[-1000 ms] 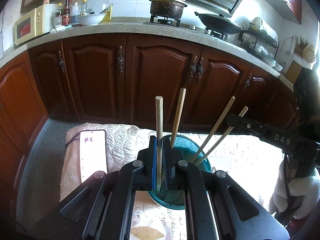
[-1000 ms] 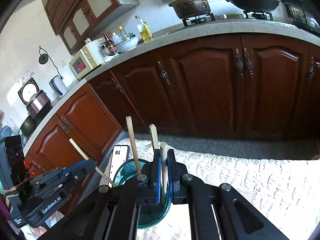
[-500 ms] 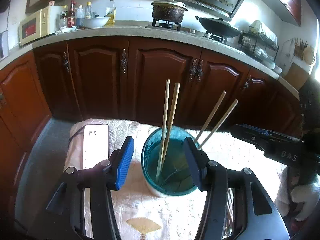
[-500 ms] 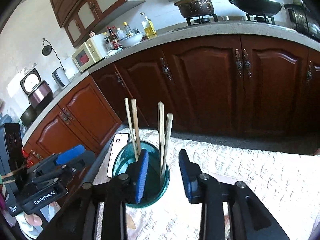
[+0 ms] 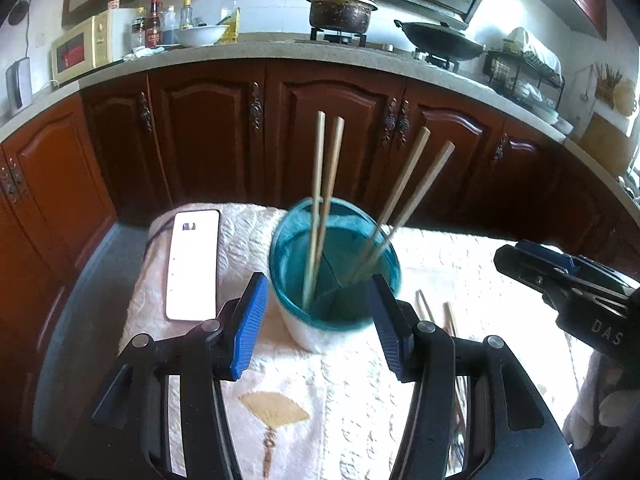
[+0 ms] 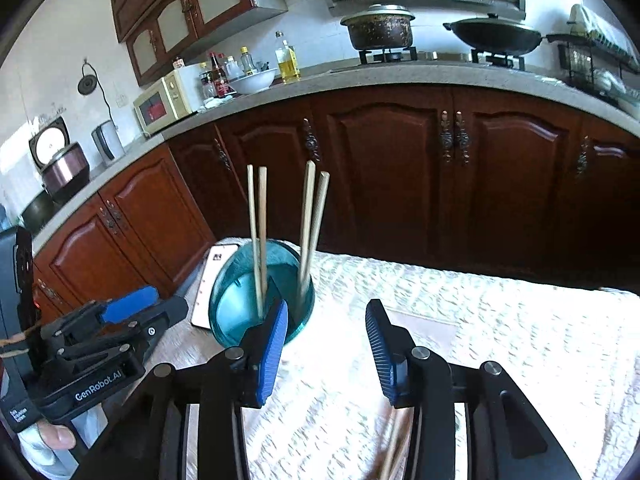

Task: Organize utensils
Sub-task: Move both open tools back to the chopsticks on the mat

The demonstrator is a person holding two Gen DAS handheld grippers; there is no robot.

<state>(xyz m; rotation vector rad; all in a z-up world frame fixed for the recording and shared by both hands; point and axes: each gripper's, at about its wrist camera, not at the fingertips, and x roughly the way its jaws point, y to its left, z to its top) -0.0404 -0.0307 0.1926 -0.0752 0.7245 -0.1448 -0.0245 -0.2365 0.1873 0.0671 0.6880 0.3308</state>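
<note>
A teal cup stands on a white embroidered cloth. Several wooden chopsticks stand in it: one pair upright, another pair leaning right. My left gripper is open just in front of the cup, and its blue pads touch nothing. My right gripper sits to the right of the cup; its jaws are opening with nothing between them. More loose chopsticks lie on the cloth right of the cup, and one blurred chopstick shows under the right gripper.
A white phone lies left of the cup near the cloth's edge. Dark wooden cabinets under a stone counter stand behind the table. A person's hand holds the left gripper's handle.
Each gripper was shut on a chopstick over the cup a second ago. Both opened, the chopsticks dropped into the cup, and both grippers drew back from it.
</note>
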